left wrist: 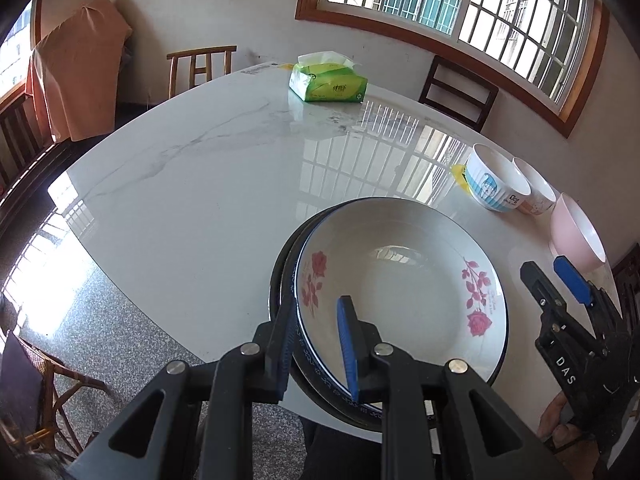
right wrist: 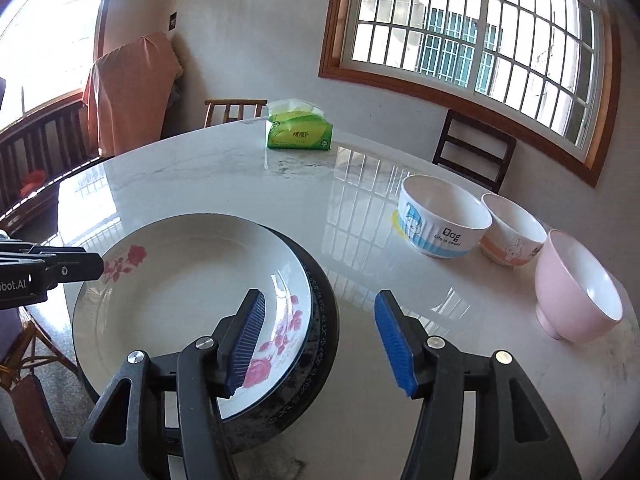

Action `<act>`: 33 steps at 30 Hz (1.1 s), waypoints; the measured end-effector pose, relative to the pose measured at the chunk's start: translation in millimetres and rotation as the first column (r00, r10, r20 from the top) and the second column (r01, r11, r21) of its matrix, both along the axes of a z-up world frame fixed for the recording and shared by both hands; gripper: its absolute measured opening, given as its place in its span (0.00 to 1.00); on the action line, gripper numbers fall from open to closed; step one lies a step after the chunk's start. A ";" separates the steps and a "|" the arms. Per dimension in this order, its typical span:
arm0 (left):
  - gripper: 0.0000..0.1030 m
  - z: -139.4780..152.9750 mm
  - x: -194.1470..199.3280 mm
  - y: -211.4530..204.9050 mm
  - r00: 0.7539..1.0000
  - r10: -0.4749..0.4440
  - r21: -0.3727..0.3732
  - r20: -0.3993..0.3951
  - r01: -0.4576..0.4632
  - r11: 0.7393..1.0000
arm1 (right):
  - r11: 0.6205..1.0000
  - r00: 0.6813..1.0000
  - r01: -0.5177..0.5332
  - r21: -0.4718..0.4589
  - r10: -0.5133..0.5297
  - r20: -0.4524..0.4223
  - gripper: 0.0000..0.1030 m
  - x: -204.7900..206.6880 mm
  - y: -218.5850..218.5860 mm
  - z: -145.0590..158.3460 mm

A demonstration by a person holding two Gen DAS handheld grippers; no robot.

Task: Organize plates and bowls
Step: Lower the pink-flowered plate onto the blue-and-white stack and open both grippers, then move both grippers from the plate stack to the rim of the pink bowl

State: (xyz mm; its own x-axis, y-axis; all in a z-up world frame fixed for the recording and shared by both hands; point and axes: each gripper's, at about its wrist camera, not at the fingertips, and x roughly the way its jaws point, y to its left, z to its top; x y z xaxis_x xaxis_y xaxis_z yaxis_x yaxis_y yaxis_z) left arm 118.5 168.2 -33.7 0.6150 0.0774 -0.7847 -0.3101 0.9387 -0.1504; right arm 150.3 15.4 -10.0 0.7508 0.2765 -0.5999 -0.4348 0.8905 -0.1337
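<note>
A white plate with red roses (left wrist: 400, 292) (right wrist: 180, 280) lies on a dark patterned plate (left wrist: 280, 272) (right wrist: 325, 320) near the table's front edge. My left gripper (left wrist: 316, 344) is shut on the near-left rim of both plates, one pad outside the dark plate and one inside the white one. My right gripper (right wrist: 320, 298) (left wrist: 560, 280) stands open over the stack's right rim, pads touching nothing. To the right stand a blue cartoon bowl (right wrist: 444, 220) (left wrist: 496, 184), a rabbit bowl (right wrist: 514, 232) and a pink bowl (right wrist: 576, 288) (left wrist: 576, 236).
The white marble table (right wrist: 240, 184) carries a green tissue pack (right wrist: 300, 132) (left wrist: 328, 84) at its far side. A dark chair (right wrist: 474, 152) and a light wooden chair (right wrist: 234, 110) stand behind it. A hand (left wrist: 560, 428) holds the right gripper's handle.
</note>
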 end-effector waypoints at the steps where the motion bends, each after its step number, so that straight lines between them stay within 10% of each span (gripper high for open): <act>1: 0.21 1.5 -1.0 -2.9 1.000 -0.004 0.006 0.001 0.004 1.000 | 0.999 0.999 0.028 0.030 -0.029 0.015 0.56 0.1 -11.0 2.7; 9: 0.21 9.5 -1.4 -38.1 0.997 -0.071 0.045 0.000 0.071 0.997 | 0.933 0.934 0.334 0.131 -0.347 0.088 0.65 4.7 -139.7 5.1; 22: 0.32 27.4 34.4 -150.7 0.952 -0.304 0.057 -0.033 0.306 0.950 | 0.727 0.790 0.602 0.331 -0.603 -0.111 0.71 4.4 -317.5 -8.9; 33: 0.34 50.8 170.2 -242.5 0.867 -0.498 -0.242 -0.023 0.479 0.844 | 0.749 0.868 0.495 0.439 -0.418 -0.266 0.67 41.6 -342.4 10.9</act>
State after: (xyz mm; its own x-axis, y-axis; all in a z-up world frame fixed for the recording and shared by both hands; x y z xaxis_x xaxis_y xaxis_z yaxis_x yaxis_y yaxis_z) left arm 288.7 -74.3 17.1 0.4607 -0.3967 -0.7940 0.1596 0.9170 -0.3656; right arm 191.9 -327.0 0.9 0.7797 0.2008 -0.5930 0.0615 0.9180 0.3918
